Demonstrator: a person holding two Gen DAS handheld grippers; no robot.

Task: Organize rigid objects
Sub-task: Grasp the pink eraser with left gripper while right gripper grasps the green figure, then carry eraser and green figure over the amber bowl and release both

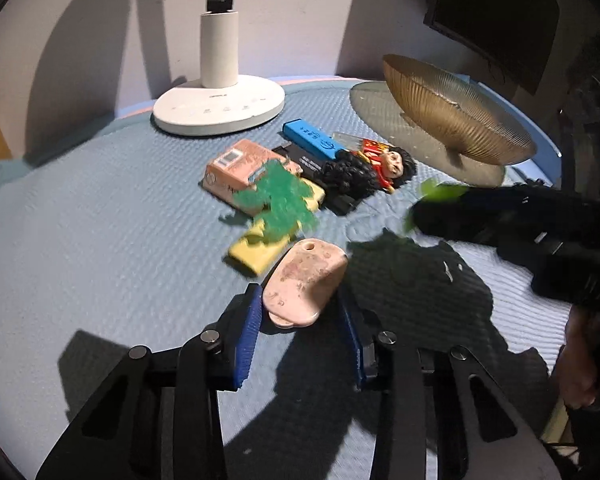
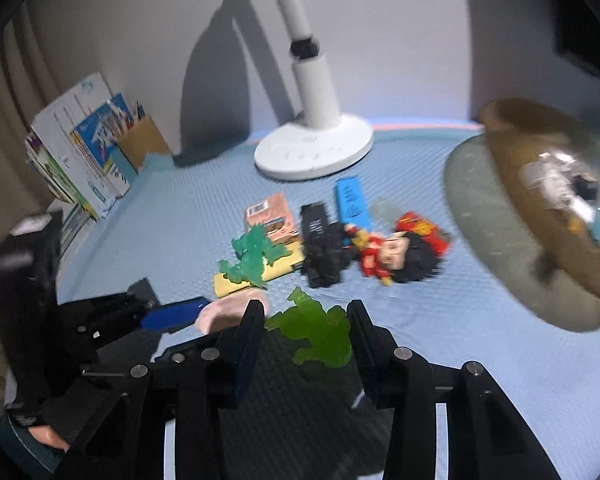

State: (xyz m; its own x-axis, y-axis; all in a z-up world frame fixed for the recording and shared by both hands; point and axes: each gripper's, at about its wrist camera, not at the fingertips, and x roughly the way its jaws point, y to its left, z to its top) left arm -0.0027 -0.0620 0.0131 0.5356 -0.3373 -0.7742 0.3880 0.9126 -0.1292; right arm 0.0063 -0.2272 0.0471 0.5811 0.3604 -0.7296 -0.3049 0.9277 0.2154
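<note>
The left gripper is set astride a pink oval tag, which lies on the blue mat between the blue pads. The jaws are held wide; the left pad appears to be just touching the tag's edge, while a gap is seen on the right side. In the right wrist view, the right gripper is placed around a light green toy figure, with the jaws likewise wide and nothing yet clamped.

The remaining items are heaped at about twelve o'clock from the left gripper: a yellow block beneath a dark green toy figure, a pink box, a black bar, a blue bar and a doll. A ribbed brown bowl, probably the intended container, is seen at about two o'clock, with a few items already inside it in the right wrist view. A white lamp stands at eleven o'clock.

The grasp would best be made by centring the tag between the pads before closing, so that it is not pushed sideways toward the yellow block. Since the tag is flat and smooth, the pads should be kept low against the mat and closed slowly. The green figure looks soft-edged and irregular; its body, rather than a limb, should be pinched.
</note>
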